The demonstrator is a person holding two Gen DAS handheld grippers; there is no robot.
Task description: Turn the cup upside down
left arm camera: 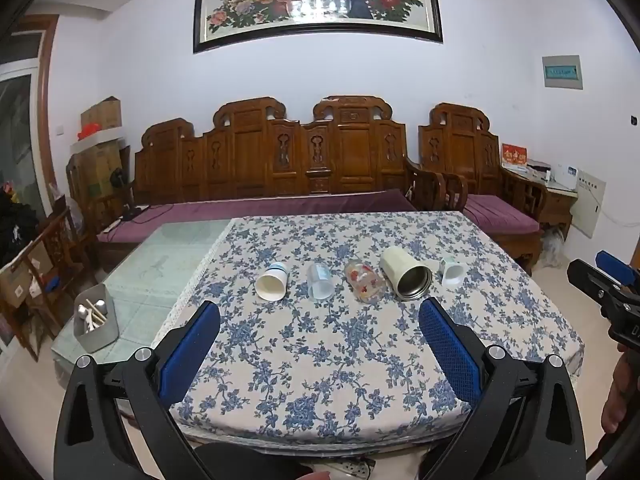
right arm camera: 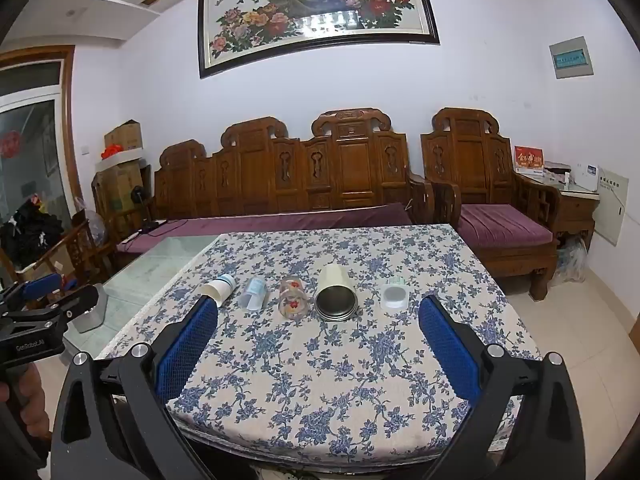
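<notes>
Several cups lie on their sides in a row on the floral tablecloth (left arm camera: 320, 360), mouths toward me: a white paper cup (left arm camera: 272, 282) (right arm camera: 219, 290), a clear plastic cup (left arm camera: 320, 281) (right arm camera: 253, 293), a glass with red flowers (left arm camera: 365, 281) (right arm camera: 294, 301), a cream steel-lined tumbler (left arm camera: 405, 273) (right arm camera: 335, 293) and a small white square cup (left arm camera: 452, 271) (right arm camera: 395, 294). My left gripper (left arm camera: 320, 312) is open and empty, short of the row. My right gripper (right arm camera: 320, 308) is open and empty, just short of the row.
A grey holder with utensils (left arm camera: 96, 324) stands on the bare glass tabletop (left arm camera: 168, 264) at the left. A carved wooden sofa (left arm camera: 280, 168) and armchair (right arm camera: 488, 200) stand behind the table. The right gripper shows at the left wrist view's right edge (left arm camera: 608, 292).
</notes>
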